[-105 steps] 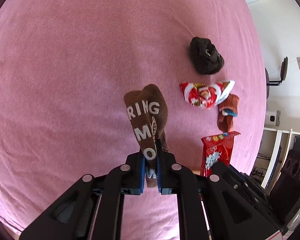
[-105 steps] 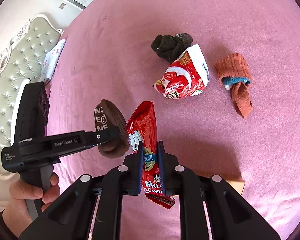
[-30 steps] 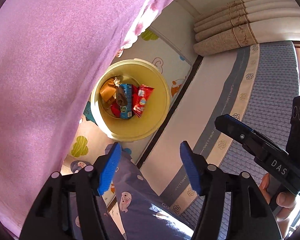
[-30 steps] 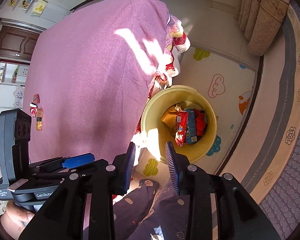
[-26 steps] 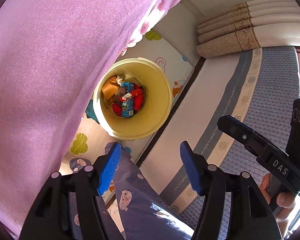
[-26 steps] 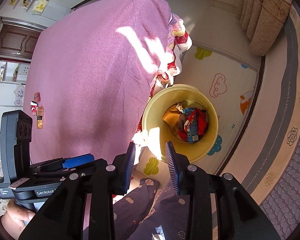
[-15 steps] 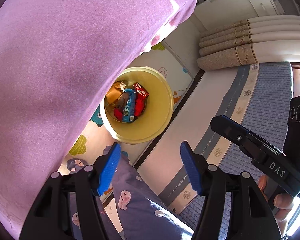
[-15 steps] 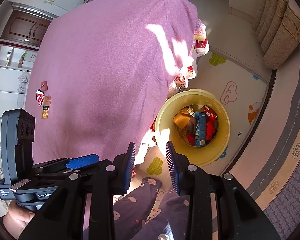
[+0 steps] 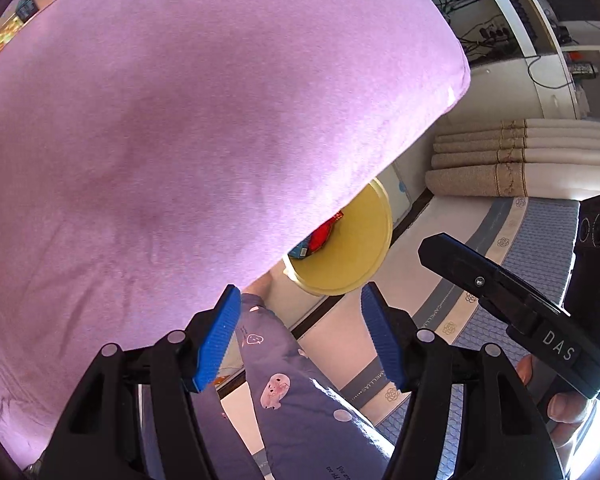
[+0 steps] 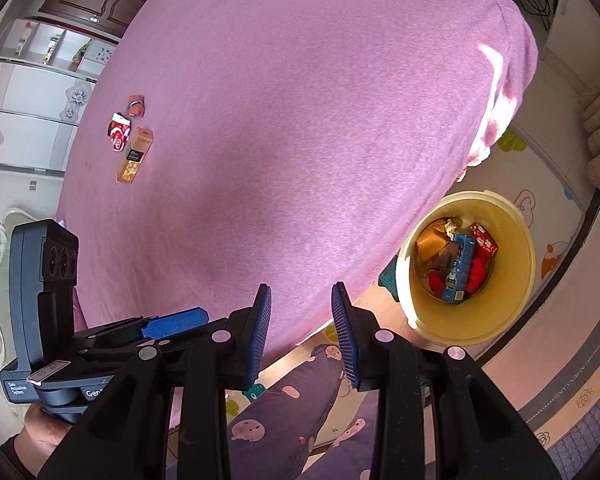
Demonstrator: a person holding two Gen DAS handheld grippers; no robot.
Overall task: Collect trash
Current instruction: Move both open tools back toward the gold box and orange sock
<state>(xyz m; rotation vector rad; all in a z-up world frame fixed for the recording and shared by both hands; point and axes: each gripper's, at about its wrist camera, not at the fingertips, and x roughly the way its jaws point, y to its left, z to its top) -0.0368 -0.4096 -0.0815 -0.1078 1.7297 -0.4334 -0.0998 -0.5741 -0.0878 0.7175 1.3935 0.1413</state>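
Pink bed [image 10: 300, 120] carries far-off wrappers [image 10: 118, 134] (beside a box [image 10: 135, 155])

Yellow bin [image 10: 512, 312] mouth unobstructed from above; pink bed edge [image 10: 420, 216] overhangs its near rim; person's leg [image 10: 284, 408] just beside.

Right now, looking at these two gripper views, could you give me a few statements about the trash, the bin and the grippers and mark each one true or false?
1. The left gripper is open and holds nothing. True.
2. The right gripper grips a red candy wrapper. False: it is open and holds nothing.
3. The yellow bin stands on the floor beside the bed and holds wrappers. True.
4. The pink bedspread has no litter left on it. False: a red snack packet and an orange box lie on its far part.
5. The bin has a lid on it. False: its top is open.
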